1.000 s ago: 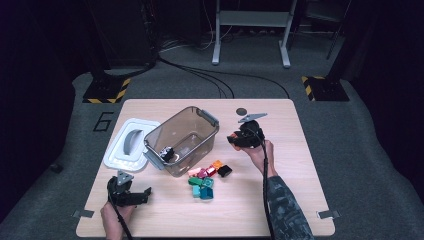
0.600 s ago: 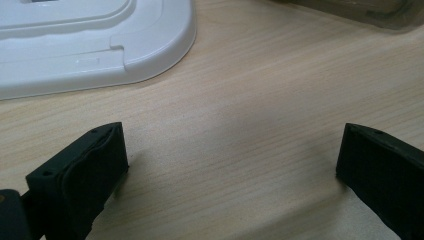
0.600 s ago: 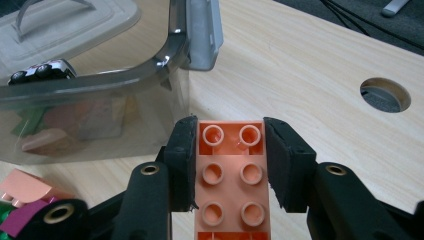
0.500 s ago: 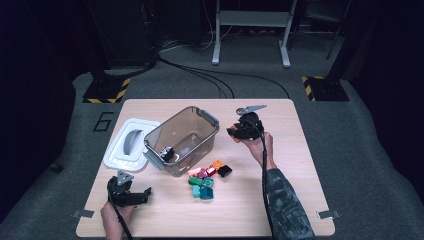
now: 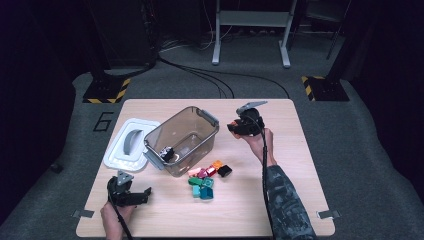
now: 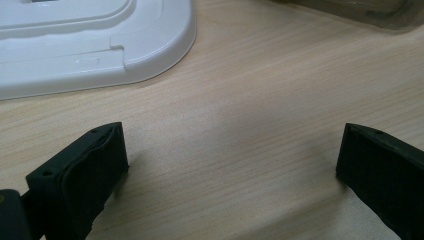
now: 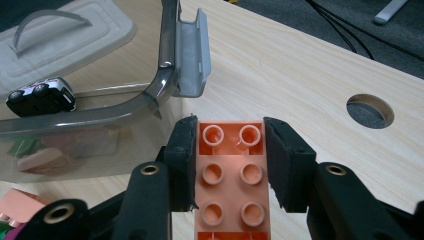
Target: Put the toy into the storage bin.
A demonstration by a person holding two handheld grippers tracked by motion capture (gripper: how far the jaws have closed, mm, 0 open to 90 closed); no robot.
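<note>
One orange brick [image 7: 231, 177] sits clamped between the pads of the right tongs [image 7: 231, 165], held above the surface [image 5: 310, 165] just beside the one clear bin [image 5: 182, 137]. One toy car [image 5: 166, 153] lies inside that bin. One white lid [image 5: 131, 145] rests left of it. Several loose bricks [image 5: 205, 181], about eight, cluster in front. Left tongs [image 6: 230, 160] rest on the surface, spread wide and empty.

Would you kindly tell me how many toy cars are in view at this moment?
1. A small black and white toy car lies inside the clear bin, near its corner by the white lid. Others may be hidden among the bricks.
</note>
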